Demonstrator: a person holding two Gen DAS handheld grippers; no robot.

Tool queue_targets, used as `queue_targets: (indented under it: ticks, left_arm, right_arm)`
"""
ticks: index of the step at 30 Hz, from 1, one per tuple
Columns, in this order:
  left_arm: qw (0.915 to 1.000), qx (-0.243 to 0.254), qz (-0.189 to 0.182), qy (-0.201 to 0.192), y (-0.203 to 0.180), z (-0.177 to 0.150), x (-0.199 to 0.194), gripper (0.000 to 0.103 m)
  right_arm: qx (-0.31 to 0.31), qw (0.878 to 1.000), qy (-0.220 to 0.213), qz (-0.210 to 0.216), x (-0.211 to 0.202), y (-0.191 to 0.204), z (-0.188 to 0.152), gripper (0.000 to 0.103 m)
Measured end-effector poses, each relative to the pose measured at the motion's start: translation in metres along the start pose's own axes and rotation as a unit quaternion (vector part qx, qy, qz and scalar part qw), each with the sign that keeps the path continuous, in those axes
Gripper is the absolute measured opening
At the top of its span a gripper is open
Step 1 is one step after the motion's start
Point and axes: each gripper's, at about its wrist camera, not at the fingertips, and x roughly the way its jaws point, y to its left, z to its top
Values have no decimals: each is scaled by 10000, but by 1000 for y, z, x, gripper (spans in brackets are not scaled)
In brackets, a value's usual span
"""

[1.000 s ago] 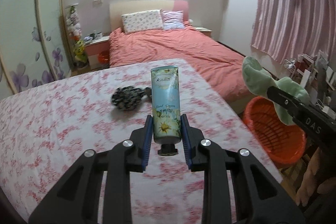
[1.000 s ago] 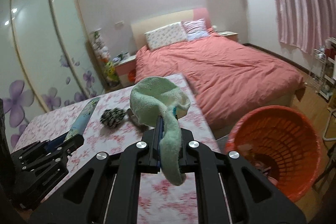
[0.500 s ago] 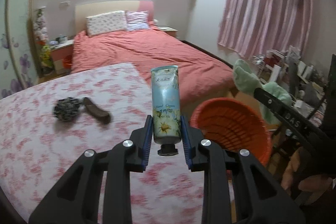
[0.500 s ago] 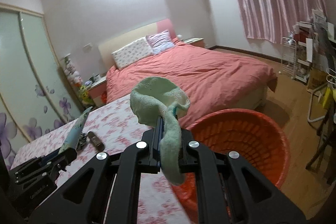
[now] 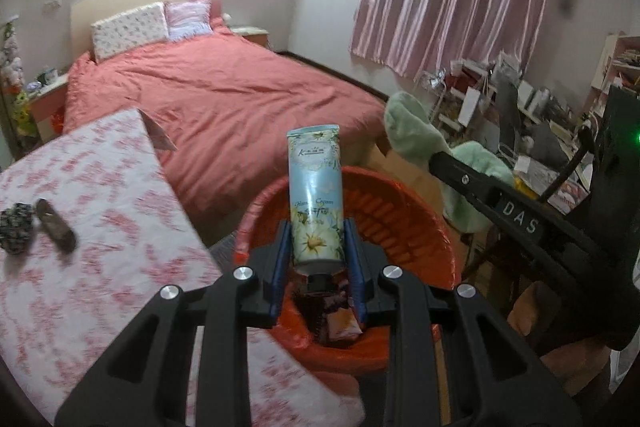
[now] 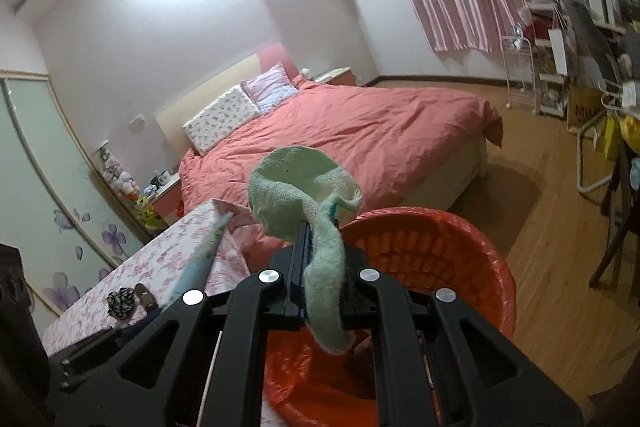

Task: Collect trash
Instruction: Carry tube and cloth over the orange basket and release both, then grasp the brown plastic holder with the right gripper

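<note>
Deposit step: both loads above the orange basket (image 5: 404, 223).
Left gripper (image 5: 316, 259) clamps the cream tube (image 5: 316, 195), right gripper (image 6: 322, 279) the green sock (image 6: 304, 183), frame centre; next, open the jaws.

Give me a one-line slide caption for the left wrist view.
Left claw holds a hand cream tube upright above the orange basket, beside the floral-covered table.
</note>
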Motion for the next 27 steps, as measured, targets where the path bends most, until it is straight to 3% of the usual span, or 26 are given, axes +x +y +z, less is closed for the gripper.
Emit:
queue_targets:
  ticks: [3, 5, 9, 11, 13, 16, 19, 23, 27]
  left_arm:
    - [9997, -36, 58, 247, -1, -4, 25, 32]
    - [9993, -74, 125, 347, 4, -8, 35, 38]
    - [9987, -140, 298, 398, 18, -12, 38, 50]
    - [9982, -132, 465, 365, 28, -14, 34, 57]
    - [9966, -44, 777, 282, 38, -18, 27, 71]
    - [9922, 39, 1234, 193, 55, -25, 15, 82]
    - [9872, 22, 1585, 183, 78, -35, 1, 87]
    - [9784, -121, 2053, 201, 115, -47, -17, 91]
    - [9690, -431, 2420, 240, 154, -59, -35, 91]
  right_arm:
    - [95, 9997, 203, -26, 13, -12, -2, 24]
    - [107, 9995, 281, -96, 18, -18, -6, 43]
    - [137, 9991, 349, -171, 19, -21, -13, 54]
    - [53, 9992, 321, -252, 17, -19, -12, 65]
    - [-144, 9989, 250, -380, 14, -11, -13, 74]
    - [-483, 9973, 198, -515, 11, 5, -15, 78]
    - [-751, 9952, 280, -566, 13, 16, -19, 88]
    - [-1325, 9884, 266, -690, 18, 39, -29, 94]
    - [-1752, 9828, 370, -463, 23, 69, -43, 94]
